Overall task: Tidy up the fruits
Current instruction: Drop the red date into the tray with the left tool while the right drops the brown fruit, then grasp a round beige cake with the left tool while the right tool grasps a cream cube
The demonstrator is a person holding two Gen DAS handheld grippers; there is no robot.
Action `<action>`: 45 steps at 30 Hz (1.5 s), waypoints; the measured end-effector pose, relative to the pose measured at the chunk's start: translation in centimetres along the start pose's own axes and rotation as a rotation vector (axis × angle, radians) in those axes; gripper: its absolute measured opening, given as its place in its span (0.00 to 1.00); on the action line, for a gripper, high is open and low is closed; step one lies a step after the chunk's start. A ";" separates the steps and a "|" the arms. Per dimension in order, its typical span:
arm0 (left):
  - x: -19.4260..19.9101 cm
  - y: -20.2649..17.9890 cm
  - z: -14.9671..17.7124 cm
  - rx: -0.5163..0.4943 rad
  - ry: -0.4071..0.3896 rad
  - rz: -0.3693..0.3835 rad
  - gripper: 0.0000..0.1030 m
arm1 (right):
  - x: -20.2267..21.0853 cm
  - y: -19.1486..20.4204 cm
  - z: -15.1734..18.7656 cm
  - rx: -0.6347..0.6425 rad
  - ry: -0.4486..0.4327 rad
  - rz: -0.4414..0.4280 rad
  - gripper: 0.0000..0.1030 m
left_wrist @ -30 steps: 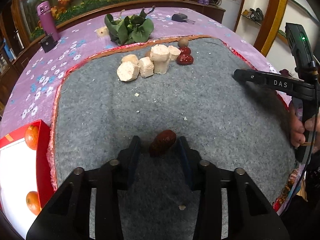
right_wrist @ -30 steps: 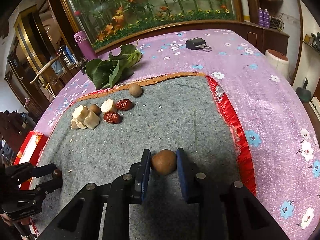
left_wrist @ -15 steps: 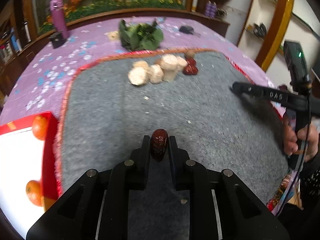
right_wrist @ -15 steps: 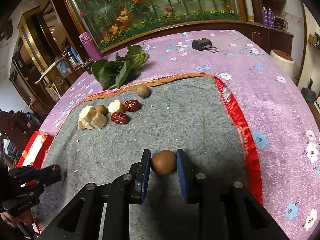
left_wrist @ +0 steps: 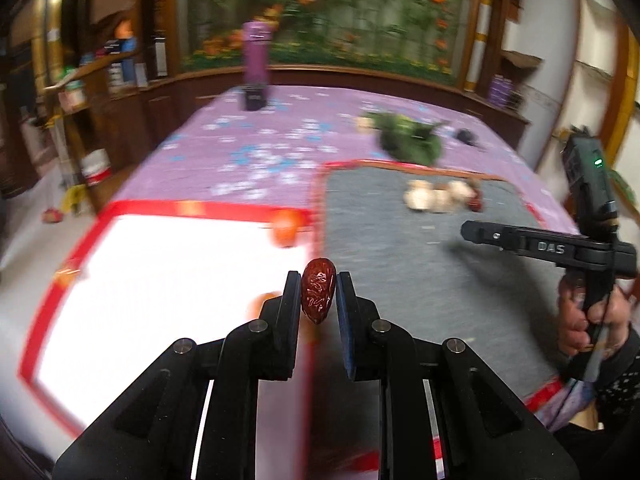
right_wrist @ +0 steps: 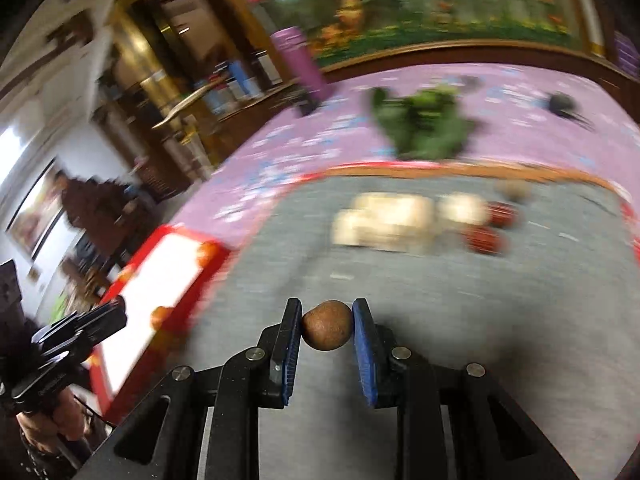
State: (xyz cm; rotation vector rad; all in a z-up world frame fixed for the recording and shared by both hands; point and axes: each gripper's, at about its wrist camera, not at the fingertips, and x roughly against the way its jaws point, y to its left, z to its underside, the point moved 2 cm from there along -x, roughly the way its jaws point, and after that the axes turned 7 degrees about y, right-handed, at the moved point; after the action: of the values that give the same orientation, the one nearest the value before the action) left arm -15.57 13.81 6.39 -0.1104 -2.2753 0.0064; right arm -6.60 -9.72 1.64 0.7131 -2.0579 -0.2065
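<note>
My left gripper [left_wrist: 319, 294] is shut on a wrinkled red date [left_wrist: 318, 295], held in the air above the right edge of the red-rimmed white tray [left_wrist: 176, 209]. Orange fruits [left_wrist: 285, 228] lie in that tray. My right gripper [right_wrist: 327, 324] is shut on a round brown fruit [right_wrist: 327, 330], lifted over the grey mat [right_wrist: 440, 300]. Further back on the mat sit pale cut chunks [right_wrist: 392, 220], two red dates [right_wrist: 486, 239] and another brown fruit [right_wrist: 514, 190]. In the left wrist view the right gripper [left_wrist: 468, 231] shows at the right, a hand below it.
A purple flowered cloth [left_wrist: 256, 148] covers the table. Leafy greens [left_wrist: 408, 140], a purple bottle [left_wrist: 256, 54] and a small dark object [left_wrist: 466, 135] stand at the back. Wooden shelves line the left side. The picture is blurred by motion.
My left gripper closed on the red date, lifted it off the mat and swung left over the tray. My right gripper lifted the brown fruit and swung left too.
</note>
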 end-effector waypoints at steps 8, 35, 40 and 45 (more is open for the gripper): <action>0.5 6.5 1.9 0.121 0.015 -0.108 0.16 | -5.5 11.8 -1.3 0.198 0.057 -0.127 0.24; -0.1 8.1 3.5 0.140 0.052 -0.162 0.46 | -7.4 14.6 -2.4 0.226 0.033 -0.160 0.41; -0.5 4.3 2.4 0.069 0.053 -0.074 0.46 | -3.8 7.7 -3.3 0.106 -0.035 -0.097 0.41; -1.1 -0.1 1.6 -0.003 0.077 0.014 0.46 | 0.3 0.4 -3.1 -0.018 -0.085 -0.018 0.41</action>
State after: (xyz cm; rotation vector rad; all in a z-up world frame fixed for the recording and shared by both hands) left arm -16.08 13.67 4.46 -0.1256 -2.1973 0.0063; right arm -4.35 -9.16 3.78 0.7233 -2.1282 -0.2696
